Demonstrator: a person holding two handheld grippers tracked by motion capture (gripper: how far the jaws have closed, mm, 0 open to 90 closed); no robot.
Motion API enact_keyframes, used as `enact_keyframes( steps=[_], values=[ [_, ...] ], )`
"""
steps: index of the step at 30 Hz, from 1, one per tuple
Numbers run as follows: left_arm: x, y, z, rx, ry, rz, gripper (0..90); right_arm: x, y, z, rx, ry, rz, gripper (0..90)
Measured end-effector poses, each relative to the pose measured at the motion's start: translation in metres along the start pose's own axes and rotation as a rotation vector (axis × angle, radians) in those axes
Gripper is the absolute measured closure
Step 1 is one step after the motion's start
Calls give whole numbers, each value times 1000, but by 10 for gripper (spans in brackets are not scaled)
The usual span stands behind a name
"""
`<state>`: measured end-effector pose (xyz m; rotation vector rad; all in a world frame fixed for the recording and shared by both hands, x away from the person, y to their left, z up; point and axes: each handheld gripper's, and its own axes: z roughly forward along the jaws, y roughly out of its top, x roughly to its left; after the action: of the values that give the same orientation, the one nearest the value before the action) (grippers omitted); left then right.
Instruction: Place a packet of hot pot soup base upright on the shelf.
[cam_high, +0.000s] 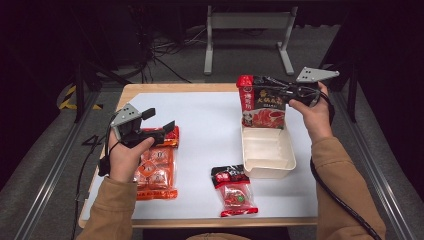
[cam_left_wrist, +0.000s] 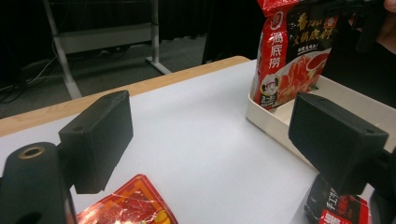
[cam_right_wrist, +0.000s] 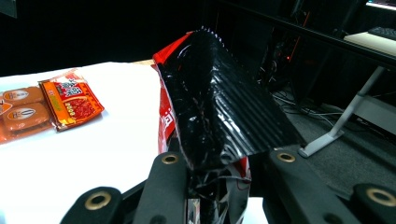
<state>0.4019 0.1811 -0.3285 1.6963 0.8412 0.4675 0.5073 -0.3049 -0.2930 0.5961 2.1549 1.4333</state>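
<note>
A red and black sauce pouch (cam_high: 262, 107) hangs upright with its lower end in the far end of a cream tray (cam_high: 270, 172). My right gripper (cam_high: 272, 92) is shut on the pouch's top edge. In the right gripper view the crinkled black top of the pouch (cam_right_wrist: 219, 112) is pinched between the two jaws of that gripper (cam_right_wrist: 217, 177). My left gripper (cam_high: 160, 120) is open and holds nothing, hovering over the orange snack pack (cam_high: 157, 170) at the table's left. The left gripper view looks between its jaws (cam_left_wrist: 210, 135) at the pouch (cam_left_wrist: 292, 51) and the tray (cam_left_wrist: 275, 126).
A small red and black packet (cam_high: 234, 192) lies near the front edge, left of the tray. A smaller red-orange packet (cam_right_wrist: 70, 100) lies at the far end of the orange pack. The white mat (cam_high: 210, 125) covers the wooden table. A metal stand (cam_high: 247, 22) is on the floor beyond.
</note>
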Motion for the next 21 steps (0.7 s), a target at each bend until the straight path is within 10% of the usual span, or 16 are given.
enact_keyframes(
  steps=[21],
  values=[
    [0,0,1,10,-1,10,143,-1,-34,-1,44,-14,68,735]
  ],
)
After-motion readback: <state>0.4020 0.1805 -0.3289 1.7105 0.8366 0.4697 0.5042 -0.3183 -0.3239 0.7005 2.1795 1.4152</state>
